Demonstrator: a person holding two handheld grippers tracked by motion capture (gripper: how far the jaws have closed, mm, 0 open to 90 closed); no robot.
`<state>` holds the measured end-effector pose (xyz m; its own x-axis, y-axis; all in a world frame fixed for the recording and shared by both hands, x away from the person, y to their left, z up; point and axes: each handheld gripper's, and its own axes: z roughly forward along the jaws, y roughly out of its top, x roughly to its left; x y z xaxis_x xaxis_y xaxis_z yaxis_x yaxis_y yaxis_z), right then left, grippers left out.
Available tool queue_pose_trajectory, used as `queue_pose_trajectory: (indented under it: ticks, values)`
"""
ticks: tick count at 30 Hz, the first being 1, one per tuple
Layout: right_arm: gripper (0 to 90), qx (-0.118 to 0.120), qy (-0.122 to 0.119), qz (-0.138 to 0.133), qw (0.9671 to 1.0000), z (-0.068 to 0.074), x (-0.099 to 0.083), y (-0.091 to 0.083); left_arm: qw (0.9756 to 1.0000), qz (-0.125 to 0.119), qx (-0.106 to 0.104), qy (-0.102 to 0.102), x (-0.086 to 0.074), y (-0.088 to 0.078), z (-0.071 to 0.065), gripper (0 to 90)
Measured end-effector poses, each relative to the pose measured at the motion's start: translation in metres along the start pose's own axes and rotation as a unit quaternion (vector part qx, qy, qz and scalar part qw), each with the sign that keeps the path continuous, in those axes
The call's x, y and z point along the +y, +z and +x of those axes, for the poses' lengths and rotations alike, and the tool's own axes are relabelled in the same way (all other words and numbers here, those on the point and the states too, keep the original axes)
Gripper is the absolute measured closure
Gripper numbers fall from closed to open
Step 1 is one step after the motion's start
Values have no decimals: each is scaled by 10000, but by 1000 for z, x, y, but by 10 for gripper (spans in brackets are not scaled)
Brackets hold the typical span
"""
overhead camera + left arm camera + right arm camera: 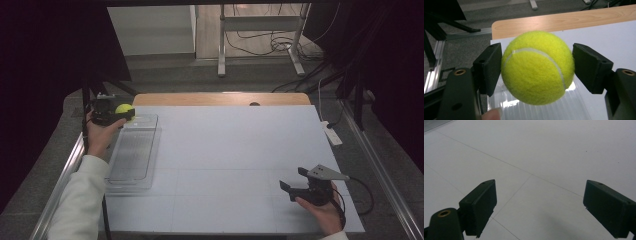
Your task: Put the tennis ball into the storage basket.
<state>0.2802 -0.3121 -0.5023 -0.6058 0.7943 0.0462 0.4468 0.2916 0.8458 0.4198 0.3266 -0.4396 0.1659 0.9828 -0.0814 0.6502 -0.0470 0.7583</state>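
A yellow-green tennis ball [536, 67] sits squeezed between the two black pads of my left gripper [537, 68]. In the high view that gripper [124, 114] hovers at the far left of the table, with the ball [123, 108] just over the far end of a clear plastic tray [131, 152]. My right gripper [294, 181] stays low at the front right of the white table [235, 150], jaws spread wide. In the right gripper view, bare tabletop [544, 157] lies between its fingers [480, 203].
The ribbed clear tray [541, 111] lies lengthwise along the table's left side. A wooden strip [220, 98] borders the far edge. A white power strip [331, 132] rests at the right edge. Metal rails run along both sides of the table.
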Motion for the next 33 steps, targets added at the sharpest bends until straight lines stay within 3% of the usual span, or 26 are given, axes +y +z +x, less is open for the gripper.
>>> queue_pose_trajectory:
  ticks: [33]
  values:
    - [117, -4, -7, 12, 10000, 0, 0, 1, 9990, 396, 154, 113, -12, 19, 0, 273]
